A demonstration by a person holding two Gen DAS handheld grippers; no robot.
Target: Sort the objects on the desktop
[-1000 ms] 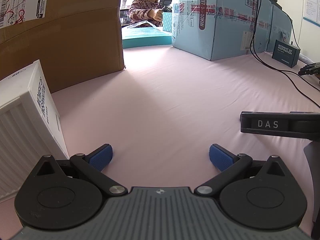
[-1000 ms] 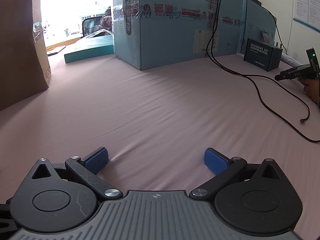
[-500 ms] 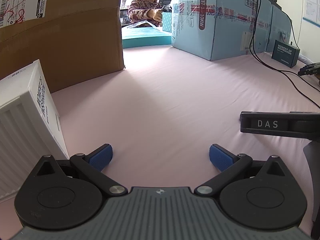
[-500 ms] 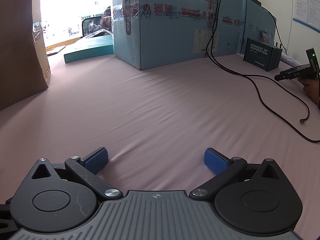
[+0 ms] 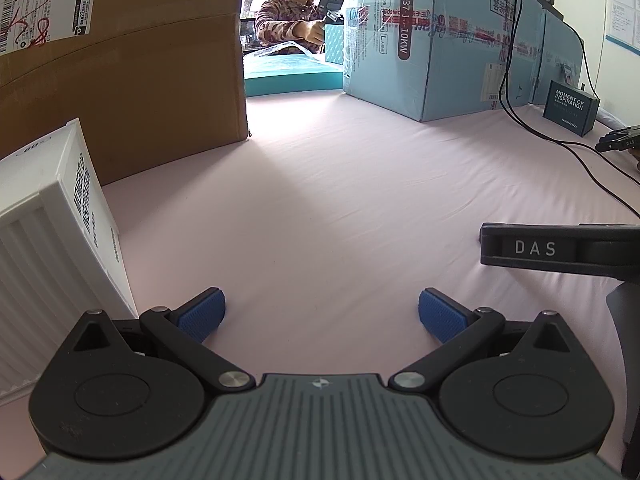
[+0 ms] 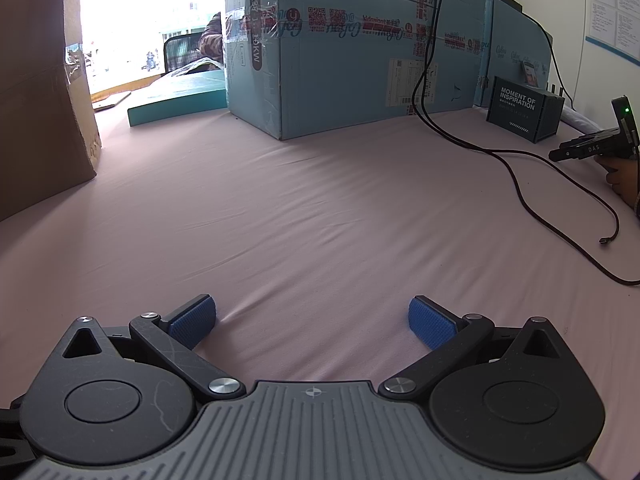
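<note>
Left gripper [image 5: 320, 316] low over the pink cloth-covered table [image 5: 320, 200], blue-padded fingers [image 5: 202, 314] spread wide, nothing between them. White ribbed plastic box with black lettering [image 5: 60, 248] at 9 o'clock in the left wrist view, tilted, standing on the cloth just beside the left finger; cannot tell if they touch. Big brown cardboard carton with a shipping label [image 5: 120, 80] at 10–11 o'clock behind the white box. Large light-blue cardboard carton taped with red print [image 5: 420, 40] at 1 o'clock. Flat teal box [image 5: 292, 74] at 12 o'clock, between the two cartons. Small dark box printed "MOMENT OF INSPIRATION" [image 5: 570, 106] at 2 o'clock, near the table's far edge. Black cables [image 5: 560, 144] hang down the blue carton and trail across the cloth toward 3 o'clock. Black bar marked "DAS" [image 5: 556, 248] enters at 3 o'clock, part of the other gripper.

Right gripper [image 6: 312, 320] also low over the cloth, blue pads wide apart, empty. In the right wrist view the dark box sits at 2 o'clock, loose cable end at 3 o'clock.

A person in a patterned top [image 5: 292, 20] sits at 12 o'clock beyond the table, holding up a dark device. Another hand holding a black device [image 6: 622, 176] at 3 o'clock in the right view.
</note>
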